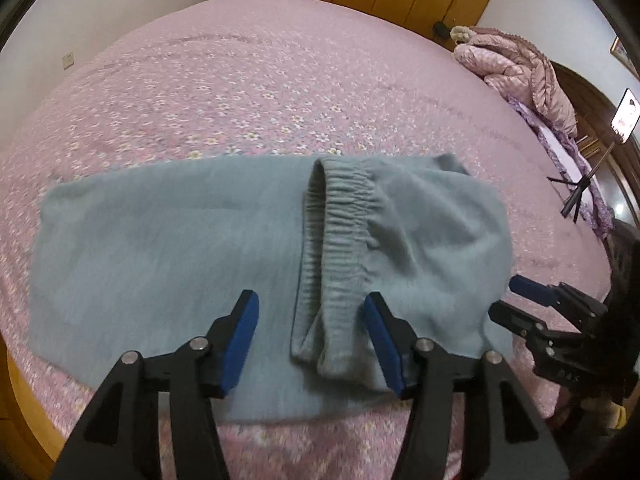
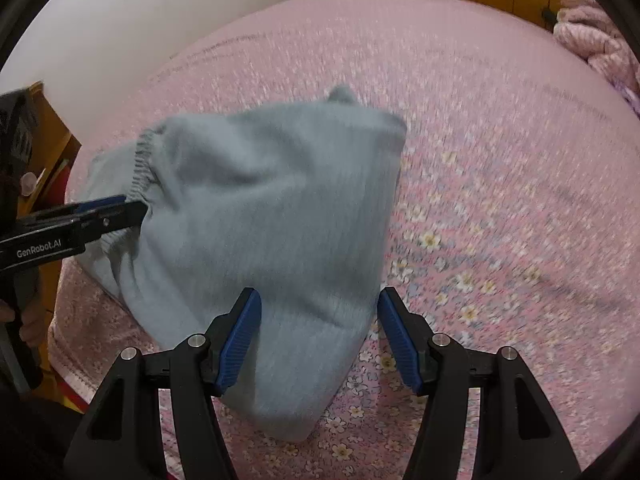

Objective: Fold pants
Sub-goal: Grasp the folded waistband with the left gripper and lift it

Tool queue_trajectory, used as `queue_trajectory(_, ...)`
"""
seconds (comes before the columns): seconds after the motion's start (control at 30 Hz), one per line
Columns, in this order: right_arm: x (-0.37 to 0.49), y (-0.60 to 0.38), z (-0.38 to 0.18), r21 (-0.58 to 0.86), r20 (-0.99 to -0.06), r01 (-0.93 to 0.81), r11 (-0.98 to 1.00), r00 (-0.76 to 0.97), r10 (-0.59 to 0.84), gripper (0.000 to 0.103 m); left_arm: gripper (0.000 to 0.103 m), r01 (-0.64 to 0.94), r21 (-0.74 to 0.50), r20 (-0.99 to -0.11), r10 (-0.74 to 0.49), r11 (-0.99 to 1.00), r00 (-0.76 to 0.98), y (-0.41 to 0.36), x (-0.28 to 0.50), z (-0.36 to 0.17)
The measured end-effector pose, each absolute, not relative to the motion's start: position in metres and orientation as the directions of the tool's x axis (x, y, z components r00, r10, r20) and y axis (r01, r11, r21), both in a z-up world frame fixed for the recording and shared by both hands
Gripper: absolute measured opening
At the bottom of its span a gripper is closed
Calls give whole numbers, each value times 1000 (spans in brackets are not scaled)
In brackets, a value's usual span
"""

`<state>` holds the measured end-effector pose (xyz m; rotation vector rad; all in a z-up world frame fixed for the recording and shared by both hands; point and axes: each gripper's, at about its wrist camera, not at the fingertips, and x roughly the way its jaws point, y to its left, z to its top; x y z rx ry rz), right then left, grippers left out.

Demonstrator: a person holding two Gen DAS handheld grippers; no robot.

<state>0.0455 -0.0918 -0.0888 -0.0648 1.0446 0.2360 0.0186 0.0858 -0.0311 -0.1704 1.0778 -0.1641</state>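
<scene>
Pants point(image 1: 168, 248): grey-blue, on pink bedspread point(image 1: 248, 92), long axis left-right, waistband point(image 1: 336, 240) folded over mid-cloth. L gripper point(image 1: 312, 332): half open, straddling waistband end, no grip, nearer. R gripper point(image 2: 320, 332): half open over right fold edge, empty.

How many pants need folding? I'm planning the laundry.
1: the blue-grey pants lie folded across the near edge of the pink bed. Others may be hidden off-frame.

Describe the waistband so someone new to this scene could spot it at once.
On the pink floral bedspread lie folded grey-blue pants. The waistband is the strip crossing them, right of centre. Its gathered ribbing sets it apart from the smooth cloth on both sides.
</scene>
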Motion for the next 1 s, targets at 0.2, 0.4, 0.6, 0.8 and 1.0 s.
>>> queue_trajectory(0.2, 42, -88, -96, 74, -849, -250, 965, 491, 193, 79, 44, 100, -184, -885, -209, 978, 417, 63, 35, -48)
queue_trajectory(0.4, 39, -78, -103, 91, -831, -275, 957, 508, 224, 88, 44, 63, -177, -899, -188, 982, 396, 58, 38, -51)
queue_trajectory(0.6, 37, -88, -103, 155, -807, -270, 950, 520, 279, 88, 50, 32, -233, -882, -225, 972, 414, 65, 42, -53)
queue_trajectory(0.8, 36, -95, -102, 162, -793, -274, 948, 536, 290, 88, 47, 36, -187, -885, -184, 982, 427, 52, 45, -51)
queue_trajectory(1.0, 31, -98, -103, 172, -786, -269, 948, 543, 296, 88, 34, 82, -30, -882, -65, 996, 467, 23, 36, -43)
